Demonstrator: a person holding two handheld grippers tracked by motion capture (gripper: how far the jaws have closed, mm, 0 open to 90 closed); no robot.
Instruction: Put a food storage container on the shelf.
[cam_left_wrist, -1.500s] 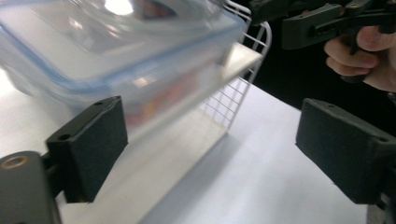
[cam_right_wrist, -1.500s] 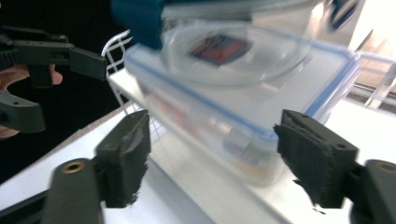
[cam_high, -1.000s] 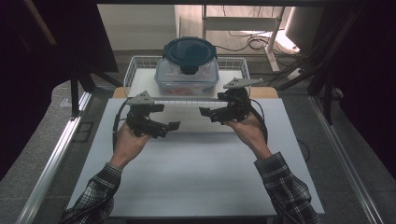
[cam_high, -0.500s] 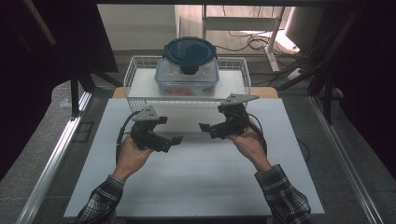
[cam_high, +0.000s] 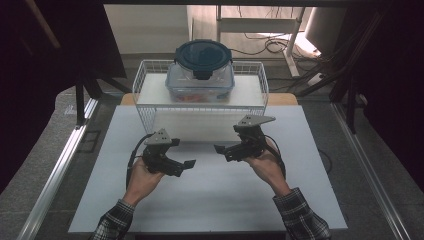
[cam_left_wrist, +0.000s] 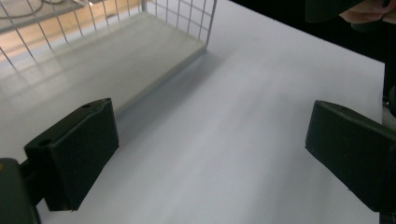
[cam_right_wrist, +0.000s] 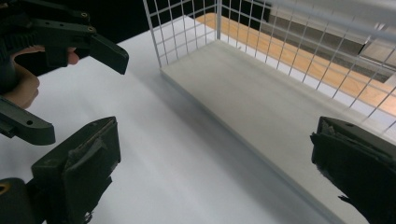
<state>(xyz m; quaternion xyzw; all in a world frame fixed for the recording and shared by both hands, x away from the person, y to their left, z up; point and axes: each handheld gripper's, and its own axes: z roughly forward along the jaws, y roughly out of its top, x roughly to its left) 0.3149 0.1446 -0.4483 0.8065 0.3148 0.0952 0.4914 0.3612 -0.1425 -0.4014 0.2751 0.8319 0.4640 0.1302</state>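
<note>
The left hand-held gripper (cam_high: 186, 165) and right hand-held gripper (cam_high: 220, 148) stand wide open, holding nothing, above the white worktop (cam_high: 210, 200). The wire basket (cam_high: 145, 107) mesh partly screens the lidded container (cam_high: 200, 75); its reddish contents are indistinct.

The tabletop (cam_high: 210, 200) is plain white, with a strip of light wood (cam_high: 282, 98) showing at its far edge. The wire basket (cam_high: 150, 85) is white, its mesh a grid of squares, and its floor is off-white. In it stands a clear container (cam_high: 200, 82) with a dark navy lid (cam_high: 202, 56) and something orange-red showing through its wall. The left gripper (cam_high: 189, 164) and the right gripper (cam_high: 220, 149) are black, each topped by a grey plate; their jaws are matt black. Both sleeves (cam_high: 302, 217) carry a dark plaid with pale lines. The floor around is grey.
</note>
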